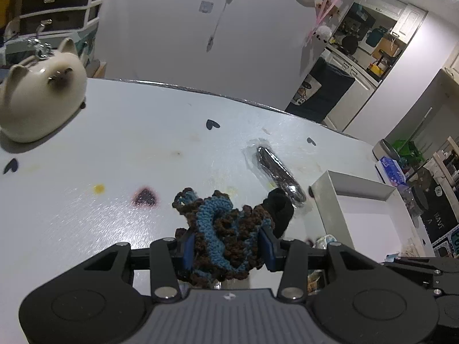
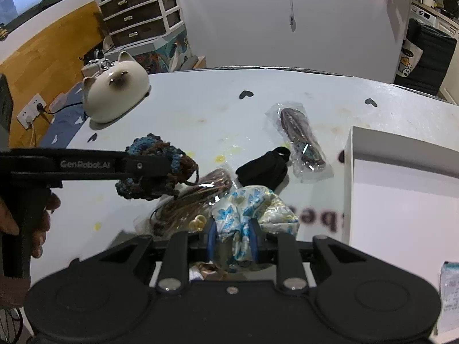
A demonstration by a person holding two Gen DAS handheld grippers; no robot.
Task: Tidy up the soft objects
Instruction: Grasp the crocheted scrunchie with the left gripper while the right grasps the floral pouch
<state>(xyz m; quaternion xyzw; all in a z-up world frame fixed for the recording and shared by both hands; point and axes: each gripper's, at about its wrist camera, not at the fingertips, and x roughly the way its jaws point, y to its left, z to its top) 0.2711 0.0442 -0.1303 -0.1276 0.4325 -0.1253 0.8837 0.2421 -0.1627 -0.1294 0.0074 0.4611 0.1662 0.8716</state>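
Progress looks early: white open box (image 2: 401,177) appears empty. Left gripper (image 1: 226,248) is clamped on a blue-brown crocheted scrunchie (image 1: 223,229), right gripper (image 2: 232,240) on a blue-floral satin scrunchie (image 2: 249,203), both left of the box; a black scrunchie (image 2: 262,170) and wrapped pieces remain on the worktop (image 2: 200,109).

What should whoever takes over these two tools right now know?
Left tool: shut on the blue-brown crocheted scrunchie, lifted off the table.
Right tool: shut on the blue floral scrunchie.
On the table: black scrunchie, wrapped dark scrunchie, wrapped brown hair ties.
White box at right: nothing visible inside.
Left: probably box both held pieces, then the rest.
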